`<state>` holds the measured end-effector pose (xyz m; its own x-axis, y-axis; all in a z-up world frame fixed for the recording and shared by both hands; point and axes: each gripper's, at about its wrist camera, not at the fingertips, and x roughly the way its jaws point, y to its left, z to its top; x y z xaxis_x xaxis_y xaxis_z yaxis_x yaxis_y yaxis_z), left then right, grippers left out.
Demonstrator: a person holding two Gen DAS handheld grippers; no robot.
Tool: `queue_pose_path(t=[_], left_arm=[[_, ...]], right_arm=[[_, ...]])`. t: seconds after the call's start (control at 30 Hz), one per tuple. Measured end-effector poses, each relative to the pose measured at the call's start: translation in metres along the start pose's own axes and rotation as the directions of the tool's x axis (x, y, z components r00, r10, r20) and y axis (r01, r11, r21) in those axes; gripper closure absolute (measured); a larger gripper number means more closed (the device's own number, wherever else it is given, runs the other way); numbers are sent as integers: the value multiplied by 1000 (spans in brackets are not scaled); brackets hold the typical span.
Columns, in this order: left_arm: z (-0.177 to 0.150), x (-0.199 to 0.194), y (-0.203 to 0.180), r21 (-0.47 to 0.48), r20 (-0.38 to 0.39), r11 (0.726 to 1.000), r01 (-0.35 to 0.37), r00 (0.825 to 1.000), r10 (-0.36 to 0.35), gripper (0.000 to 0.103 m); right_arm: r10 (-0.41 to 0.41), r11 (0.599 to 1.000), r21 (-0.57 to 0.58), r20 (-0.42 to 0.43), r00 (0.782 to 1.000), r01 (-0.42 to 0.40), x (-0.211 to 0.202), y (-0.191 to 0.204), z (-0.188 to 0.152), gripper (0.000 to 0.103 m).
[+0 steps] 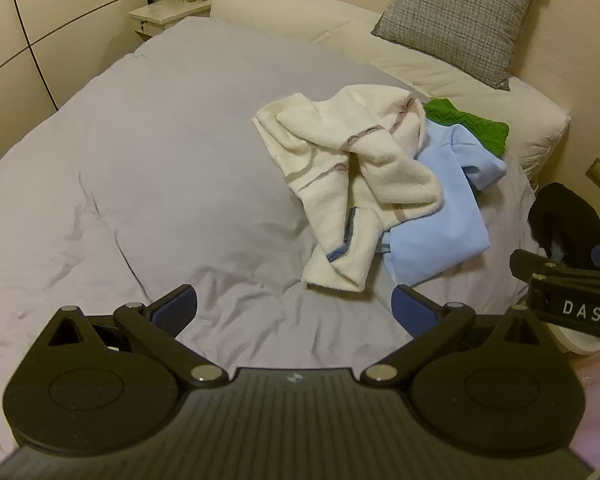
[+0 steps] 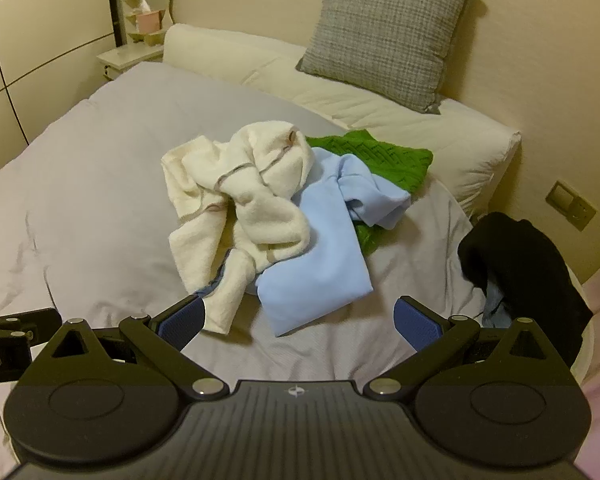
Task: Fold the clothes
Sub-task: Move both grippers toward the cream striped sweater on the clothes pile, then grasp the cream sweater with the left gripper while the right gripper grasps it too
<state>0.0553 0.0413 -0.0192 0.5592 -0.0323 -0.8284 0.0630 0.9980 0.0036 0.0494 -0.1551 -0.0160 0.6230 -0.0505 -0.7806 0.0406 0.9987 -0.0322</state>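
**Clothes heaped on the bed, both tongs spread wide and empty**

A crumpled pile lies on the grey bed (image 1: 140,152): a cream garment (image 1: 356,168) with thin stripes on top, draped partly over a light blue garment (image 1: 440,216), and a green knit (image 1: 472,128) beneath, nearest the white pillows (image 1: 440,72). A checked cushion (image 1: 460,16) leans against the wall. The left tongs (image 1: 294,306) hover near the pile's front edge, fingers far apart, gripping nothing. The right tongs (image 2: 298,320) are equally wide and empty, one blue pad (image 2: 182,322) just beside the cream garment's lower tip. A black garment (image 2: 528,264) sits at the bed's right edge
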Motion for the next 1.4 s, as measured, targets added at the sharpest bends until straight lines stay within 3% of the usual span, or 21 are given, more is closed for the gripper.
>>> queue_pose_path(t=[0.63, 0.77, 1.0, 1.2, 1.4], left_arm=[[15, 51, -1, -29, -94, 996, -82, 992, 79, 1], [25, 72, -11, -39, -117, 997, -71, 991, 66, 1], [53, 116, -27, -68, -153, 995, -74, 986, 63, 1], [74, 169, -30, -140, -213, 988, -66, 976, 35, 4], [81, 226, -20, -247, -284, 967, -55, 959, -19, 19]], right_arm=[[12, 998, -65, -94, 995, -18, 53, -4, 15, 0], [34, 994, -97, -168, 985, -51, 81, -10, 19, 0], [57, 990, -116, -213, 975, -84, 125, -30, 47, 0], [130, 985, -69, -312, 941, -159, 178, -53, 73, 3], [116, 966, -206, -210, 971, -160, 213, -53, 98, 1]])
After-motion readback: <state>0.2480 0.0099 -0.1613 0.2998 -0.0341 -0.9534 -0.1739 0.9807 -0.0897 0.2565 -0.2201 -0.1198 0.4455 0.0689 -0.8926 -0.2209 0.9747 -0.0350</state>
